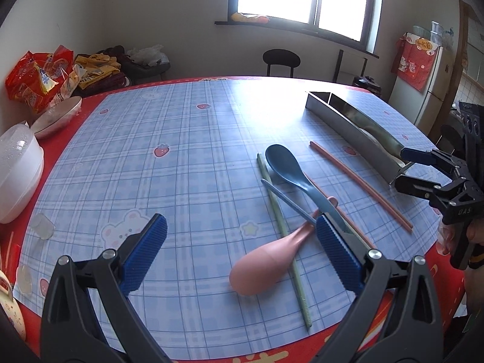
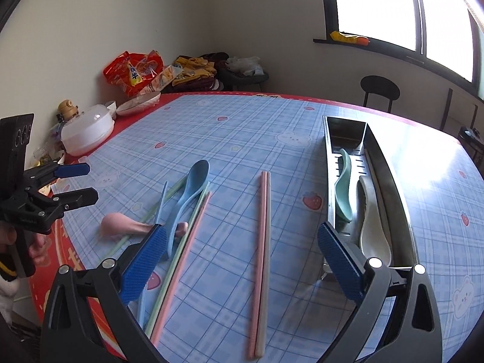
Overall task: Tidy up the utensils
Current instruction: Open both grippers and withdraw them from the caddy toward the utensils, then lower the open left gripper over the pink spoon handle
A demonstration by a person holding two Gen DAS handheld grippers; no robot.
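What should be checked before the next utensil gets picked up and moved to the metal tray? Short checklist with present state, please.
1. Left gripper open and holding nothing: ok.
2. Right gripper open and holding nothing: ok.
3. Blue spoon free to lift: not ok, it lies across the pink spoon and chopsticks.
4. Pink chopstick pair lies apart from the pile: ok.
5. Metal tray has room: ok; a green spoon and a white spoon are inside, with its far section unoccupied.
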